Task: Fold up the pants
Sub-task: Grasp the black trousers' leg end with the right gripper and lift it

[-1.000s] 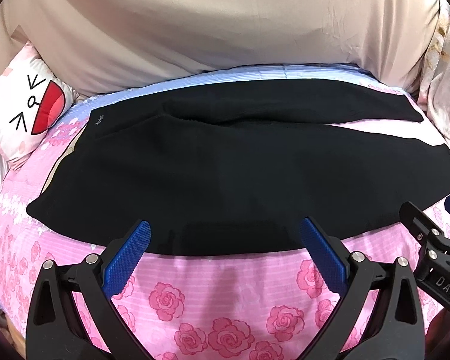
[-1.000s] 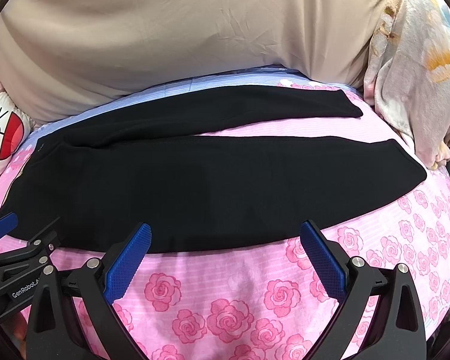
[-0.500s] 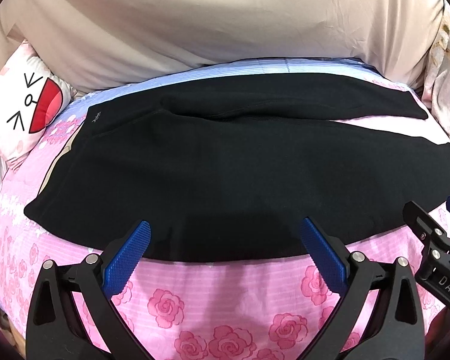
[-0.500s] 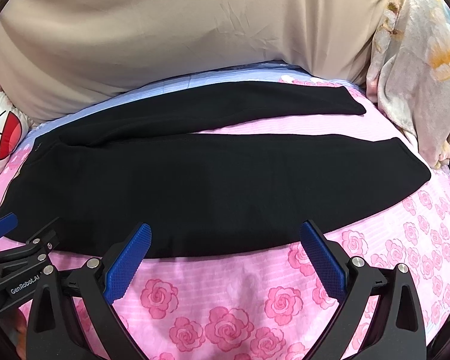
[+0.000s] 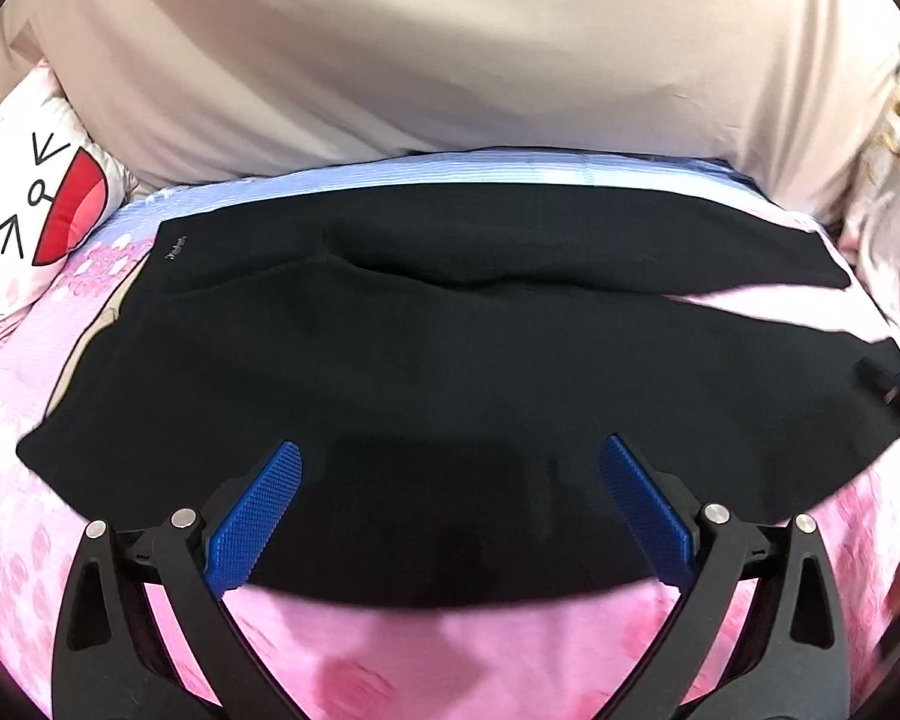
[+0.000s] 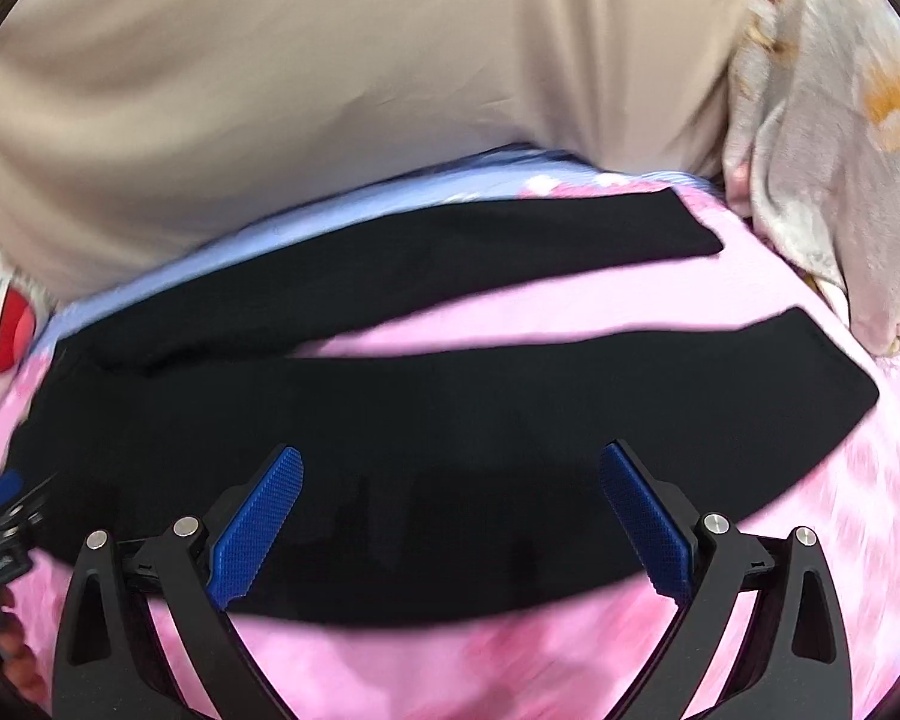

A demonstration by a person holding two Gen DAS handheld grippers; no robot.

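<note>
Black pants point(image 5: 450, 372) are lying on a pink rose-print sheet point(image 5: 480, 654); blue pads point(image 5: 255, 519) are showing at six o'clock.

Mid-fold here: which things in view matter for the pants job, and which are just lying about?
Part of the job:
black pants, spread flat on the pink rose-print bedsheet
left gripper, open
right gripper, open

Just lying about:
white cartoon-face pillow
beige cloth backdrop
pale floral blanket

Bright, even light — motion blur, fisheye bending at edges.
</note>
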